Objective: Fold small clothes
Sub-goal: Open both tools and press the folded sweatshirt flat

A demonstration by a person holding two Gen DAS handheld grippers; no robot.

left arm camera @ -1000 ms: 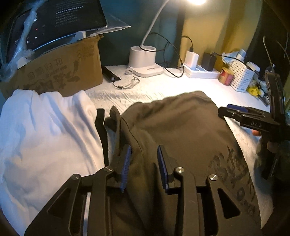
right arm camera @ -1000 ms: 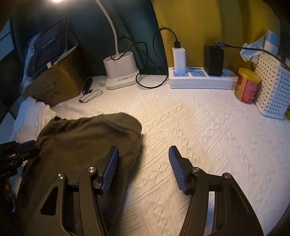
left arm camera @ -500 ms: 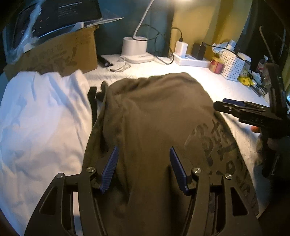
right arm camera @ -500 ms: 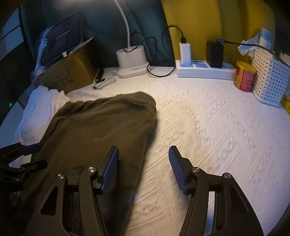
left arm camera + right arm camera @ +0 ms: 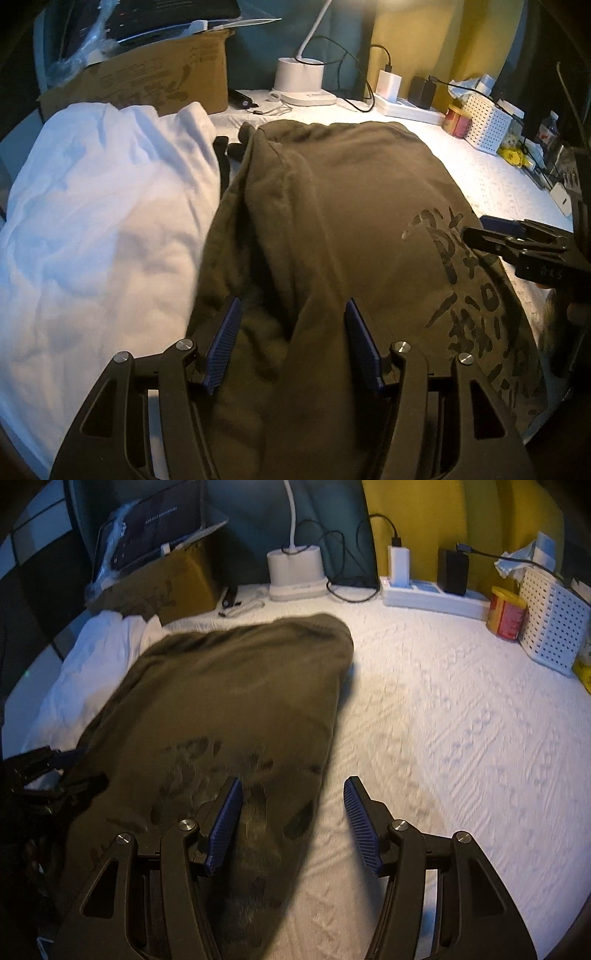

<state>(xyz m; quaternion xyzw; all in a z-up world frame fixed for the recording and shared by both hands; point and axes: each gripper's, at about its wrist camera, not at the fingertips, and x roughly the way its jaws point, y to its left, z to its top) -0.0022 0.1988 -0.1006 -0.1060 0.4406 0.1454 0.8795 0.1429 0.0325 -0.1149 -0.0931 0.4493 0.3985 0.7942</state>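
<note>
Showing dark brush-script print on olive garment (image 5: pixel 351 221), characters unreadable

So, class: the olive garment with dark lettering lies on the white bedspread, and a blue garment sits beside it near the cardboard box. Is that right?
One detail is wrong. The garment beside the olive garment is white, not blue, as the left wrist view shows. It does lie near the cardboard box, and the olive one does rest on the white bedspread.

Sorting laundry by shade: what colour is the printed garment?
Olive green garment with dark lettering, clearest in the left wrist view.
</note>
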